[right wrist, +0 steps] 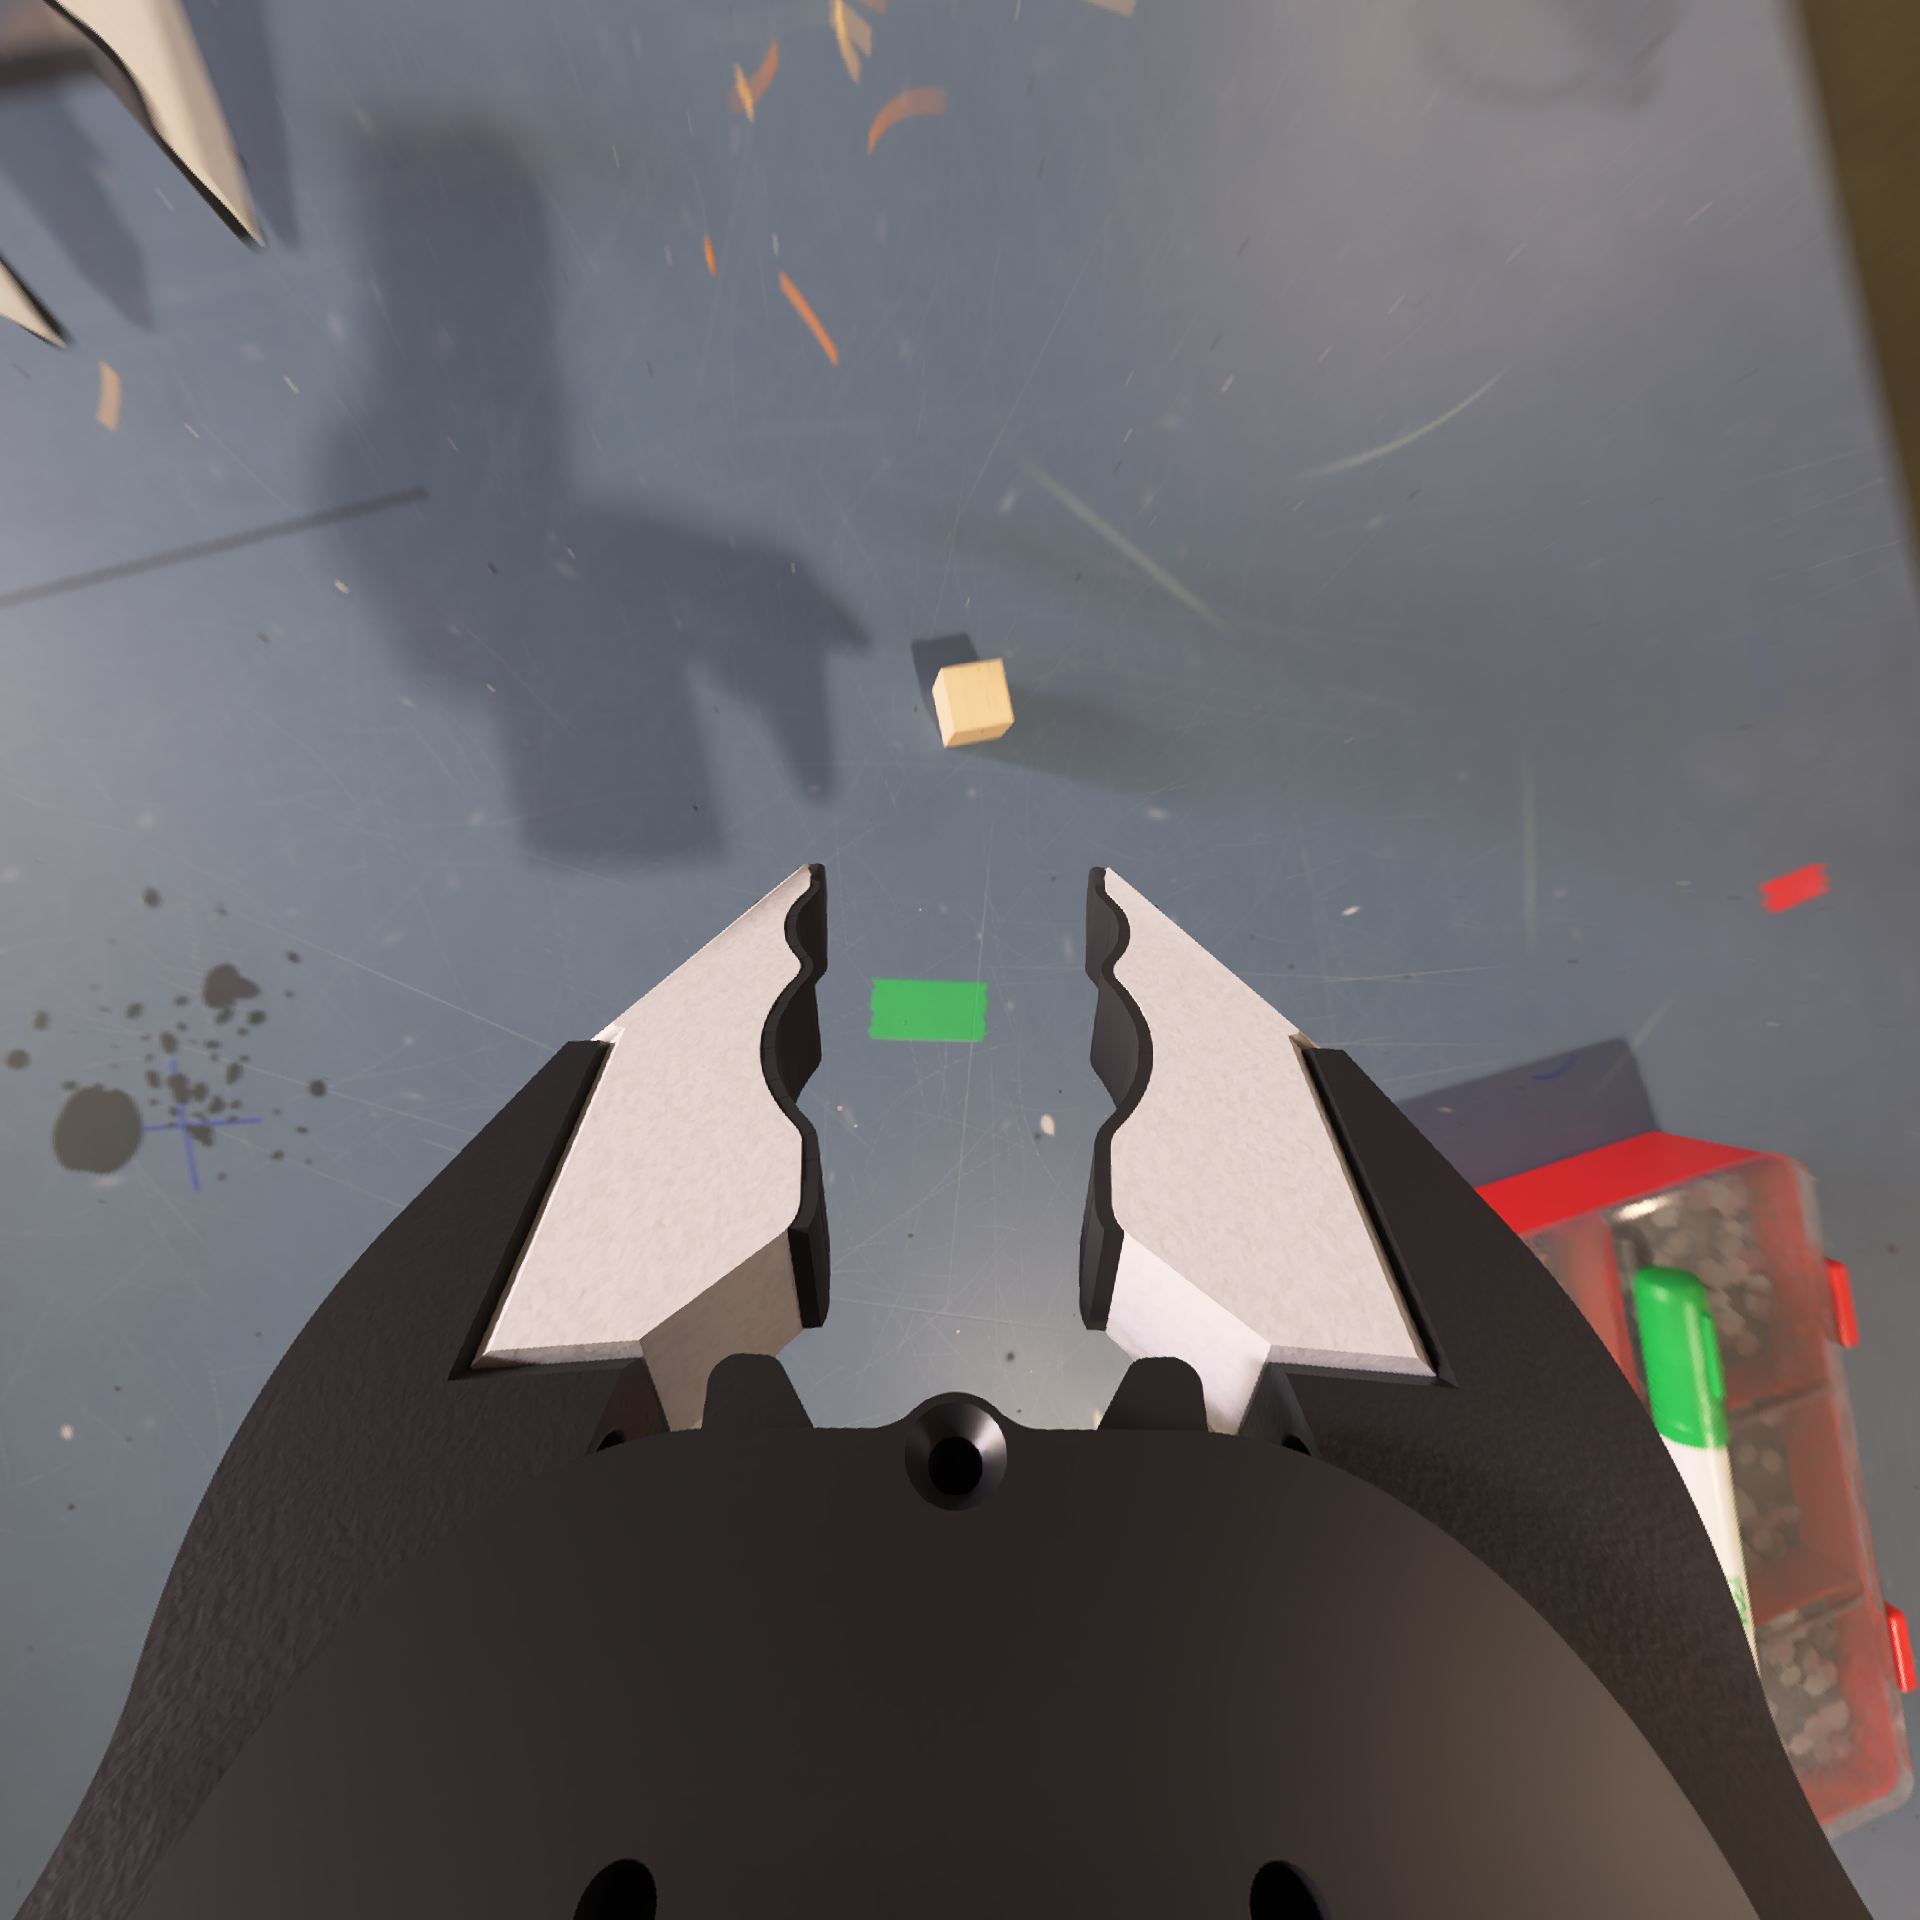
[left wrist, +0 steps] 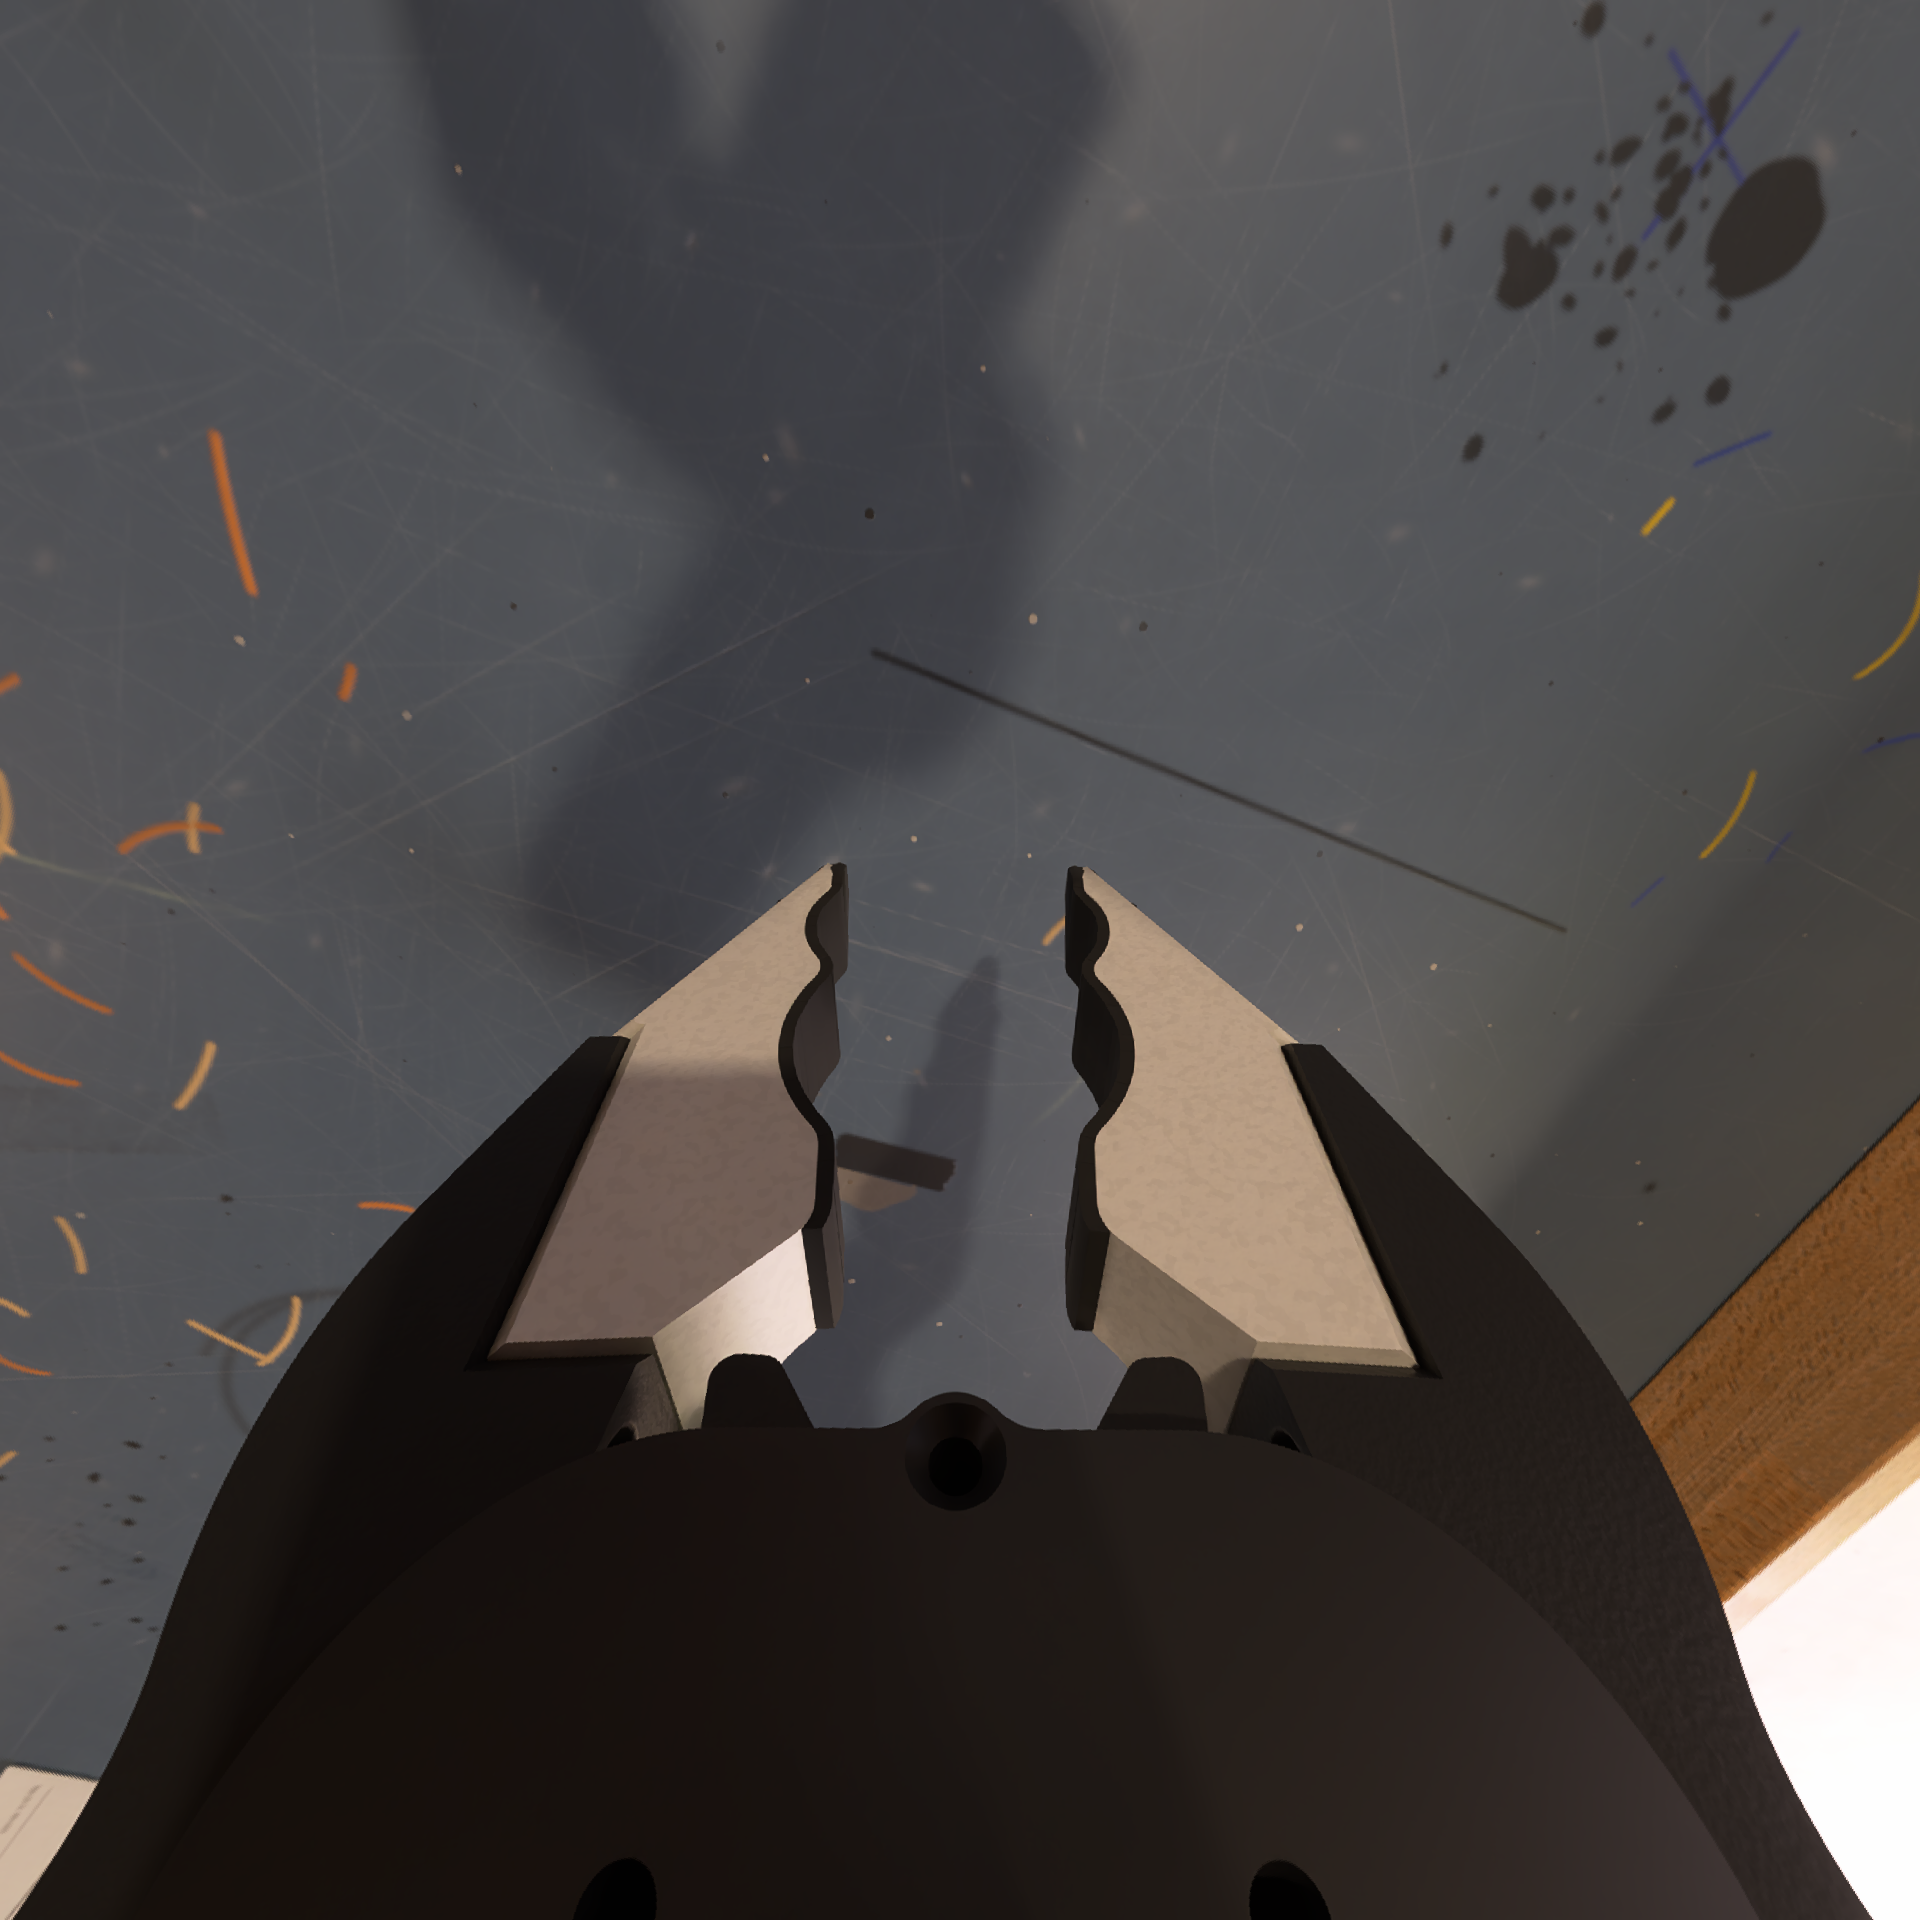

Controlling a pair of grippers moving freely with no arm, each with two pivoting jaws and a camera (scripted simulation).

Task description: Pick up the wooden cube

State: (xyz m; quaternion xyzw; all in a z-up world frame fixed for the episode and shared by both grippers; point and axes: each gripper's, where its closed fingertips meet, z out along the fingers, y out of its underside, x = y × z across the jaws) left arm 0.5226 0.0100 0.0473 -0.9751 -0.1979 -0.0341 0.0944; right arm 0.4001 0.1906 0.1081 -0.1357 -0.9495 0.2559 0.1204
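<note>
Hovering over a scratched grey-blue tabletop (right wrist: 1351, 623), the right gripper (right wrist: 956, 883) has its two pale fingers spread apart with nothing between them. The wooden cube (right wrist: 971, 702) sits on the table ahead of the fingertips, clear of them and slightly right of the centre line of the gap, casting a short shadow behind it. Seen through the gap between the fingers, a small green strip of tape (right wrist: 928, 1010) lies flat on the surface, and a red strip of tape (right wrist: 1794, 887) lies well off to the right. At the lower right edge stands a red compartment box with a clear lid (right wrist: 1704, 1226), and a green-capped marker (right wrist: 1675, 1351) rests on top of it. Black paint splatter (right wrist: 99, 1127) marks the table at the left, and orange streaks (right wrist: 808, 317) lie farther ahead. The left gripper (left wrist: 956, 883) also has its fingers parted and empty, above bare tabletop with orange streaks at its left and black splatter (left wrist: 1766, 223) at the upper right; a wooden table edge (left wrist: 1787, 1382) runs along the lower right. The cube does not appear in the left wrist view.
</note>
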